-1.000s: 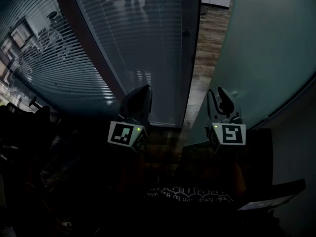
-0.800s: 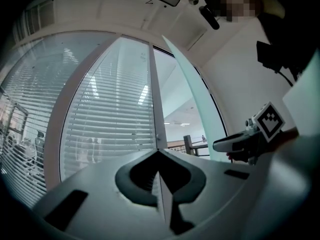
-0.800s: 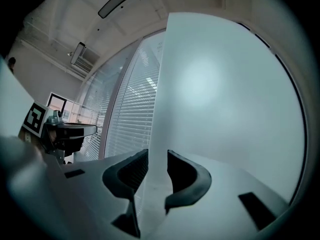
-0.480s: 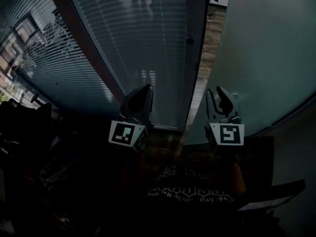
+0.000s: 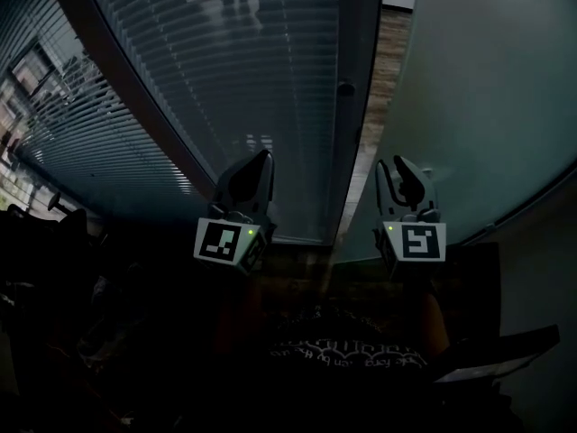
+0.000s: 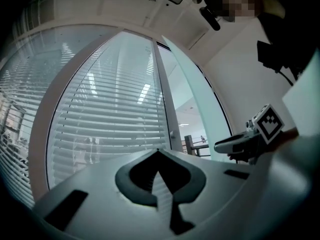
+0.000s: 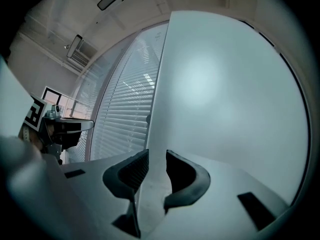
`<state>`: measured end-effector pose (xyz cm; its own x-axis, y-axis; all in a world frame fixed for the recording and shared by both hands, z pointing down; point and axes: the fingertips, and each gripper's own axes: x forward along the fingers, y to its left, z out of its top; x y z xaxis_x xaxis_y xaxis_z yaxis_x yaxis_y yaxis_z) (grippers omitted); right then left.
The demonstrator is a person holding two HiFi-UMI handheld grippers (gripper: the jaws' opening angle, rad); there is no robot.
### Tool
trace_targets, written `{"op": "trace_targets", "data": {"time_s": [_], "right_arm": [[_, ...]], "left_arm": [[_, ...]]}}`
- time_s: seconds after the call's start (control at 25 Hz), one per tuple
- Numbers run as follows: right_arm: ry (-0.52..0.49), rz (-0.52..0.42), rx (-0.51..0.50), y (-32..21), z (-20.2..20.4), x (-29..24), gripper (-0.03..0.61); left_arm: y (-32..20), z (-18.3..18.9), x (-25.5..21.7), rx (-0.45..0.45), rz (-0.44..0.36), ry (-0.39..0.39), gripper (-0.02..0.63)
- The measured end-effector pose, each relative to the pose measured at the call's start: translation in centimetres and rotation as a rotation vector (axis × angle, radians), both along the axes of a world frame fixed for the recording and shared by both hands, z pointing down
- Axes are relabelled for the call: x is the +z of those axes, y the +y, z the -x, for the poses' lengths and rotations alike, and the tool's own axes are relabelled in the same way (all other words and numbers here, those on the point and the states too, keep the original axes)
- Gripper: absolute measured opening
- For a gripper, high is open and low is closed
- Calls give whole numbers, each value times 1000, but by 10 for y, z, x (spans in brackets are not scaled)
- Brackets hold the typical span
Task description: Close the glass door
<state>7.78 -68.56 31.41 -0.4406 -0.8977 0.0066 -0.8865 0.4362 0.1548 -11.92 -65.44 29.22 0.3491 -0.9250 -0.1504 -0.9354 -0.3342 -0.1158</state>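
— Any progress with the frosted glass door [image 5: 487, 106]?
— Not closed yet. Standing ajar to the right of the door post [image 5: 353, 124], across a strip of wooden floor [image 5: 389, 43].
— And the right gripper [image 5: 394, 165]?
— Just right of the post. Jaws closing around the door's free edge, apparently not pressing on it yet.
— The left gripper [image 5: 263, 156]?
— Left of the post, in front of the blinds [image 5: 225, 79]. Clenched, with nothing inside.
— Left to do?
— Nearly everything, probably: grip the edge, then swing it to the post.
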Motion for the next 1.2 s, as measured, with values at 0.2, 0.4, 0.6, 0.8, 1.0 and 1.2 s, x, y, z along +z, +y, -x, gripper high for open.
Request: {"op": "trace_targets", "data": {"time_s": [0.2,0.4,0.6,0.8,1.0,1.2], "right_arm": [[8,5,18,-21,4,-1,104],[-31,25,20,-38,3,1,103],[-29,29,34,-51,3,11,103],[-57,40,26,-68,2,5,91],[-55,41,37,-83,7,7,91],[-73,44,38,-95,8,7,91]], "left_arm": [[-17,6,0,27,9,0,-9],[-25,12,5,29,14,-2,-9],[-30,17,12,25,11,-12,-9],[-37,23,11,28,22,3,-9],[-44,32,8,15,11,-3,-9],[-50,38,11,6,17,-5,-9]]}}
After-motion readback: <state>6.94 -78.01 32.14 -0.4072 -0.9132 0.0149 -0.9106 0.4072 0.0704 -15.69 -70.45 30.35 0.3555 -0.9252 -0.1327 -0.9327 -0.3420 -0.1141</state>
